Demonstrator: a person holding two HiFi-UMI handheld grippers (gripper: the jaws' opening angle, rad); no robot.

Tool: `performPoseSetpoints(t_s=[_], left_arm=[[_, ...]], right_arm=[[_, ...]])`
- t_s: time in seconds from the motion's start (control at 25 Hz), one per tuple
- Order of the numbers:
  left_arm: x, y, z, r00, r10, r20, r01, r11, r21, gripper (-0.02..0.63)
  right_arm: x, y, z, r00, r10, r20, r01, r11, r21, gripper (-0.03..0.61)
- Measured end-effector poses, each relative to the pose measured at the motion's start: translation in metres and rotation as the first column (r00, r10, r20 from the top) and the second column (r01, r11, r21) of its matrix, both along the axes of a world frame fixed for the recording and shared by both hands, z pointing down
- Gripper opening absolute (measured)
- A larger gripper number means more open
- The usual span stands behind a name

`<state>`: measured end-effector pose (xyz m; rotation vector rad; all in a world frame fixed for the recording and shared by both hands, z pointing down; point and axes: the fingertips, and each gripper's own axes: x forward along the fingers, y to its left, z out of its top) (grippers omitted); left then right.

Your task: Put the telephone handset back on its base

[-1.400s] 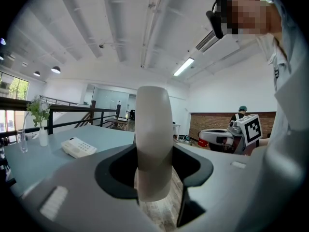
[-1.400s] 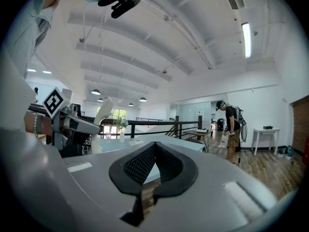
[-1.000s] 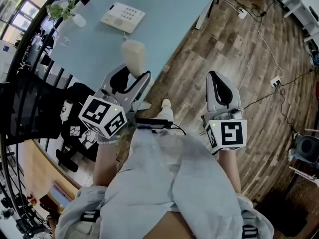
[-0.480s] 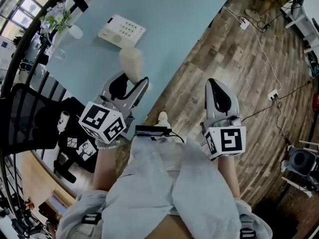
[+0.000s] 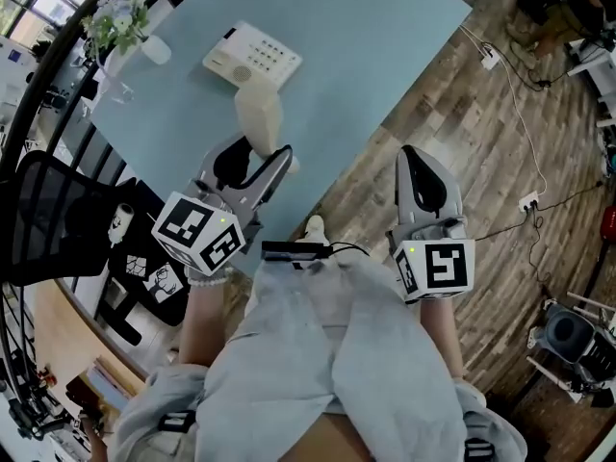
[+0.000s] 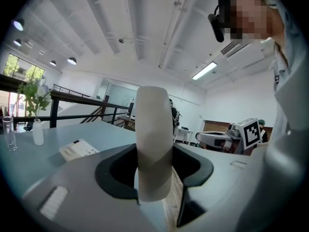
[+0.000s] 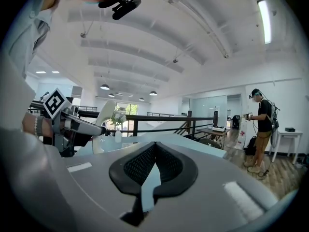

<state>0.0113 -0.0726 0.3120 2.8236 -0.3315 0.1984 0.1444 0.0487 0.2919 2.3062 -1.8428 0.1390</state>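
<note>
The cream telephone handset (image 5: 260, 114) stands upright in my left gripper (image 5: 258, 158), which is shut on its lower end above the near edge of the light blue table (image 5: 385, 37). In the left gripper view the handset (image 6: 154, 144) fills the gap between the jaws. The white base (image 5: 252, 56) with its keypad lies on the table just beyond the handset, and shows small at the left in the left gripper view (image 6: 78, 149). My right gripper (image 5: 421, 154) hangs over the wooden floor to the right of the table, shut (image 7: 153, 170) with nothing in it.
A white vase with a plant (image 5: 123, 29) and a glass (image 5: 114, 89) stand at the table's far left. A black chair (image 5: 58, 219) is at the left. Cables and a power strip (image 5: 527, 200) lie on the floor. A person (image 7: 263, 129) stands far right.
The table and the base have come nearer to me. My left gripper with the handset now sits further over the table, closer to the base. The right gripper has kept its place.
</note>
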Motion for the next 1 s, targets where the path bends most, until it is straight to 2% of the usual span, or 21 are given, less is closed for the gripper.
performPoseSetpoints(t_s=[0.68, 1.0], left_arm=[[-0.012, -0.031, 0.009, 0.993, -0.114, 0.016, 0.114, 0.993, -0.03, 0.207], [-0.009, -0.046, 0.013, 0.981, -0.192, 0.029, 0.193, 0.98, -0.044, 0.207]], right_arm=[[-0.001, -0.044, 0.008, 0.996, -0.093, 0.01, 0.093, 0.996, -0.011, 0.006], [0.007, -0.07, 0.012, 0.984, -0.175, -0.008, 0.175, 0.984, -0.023, 0.006]])
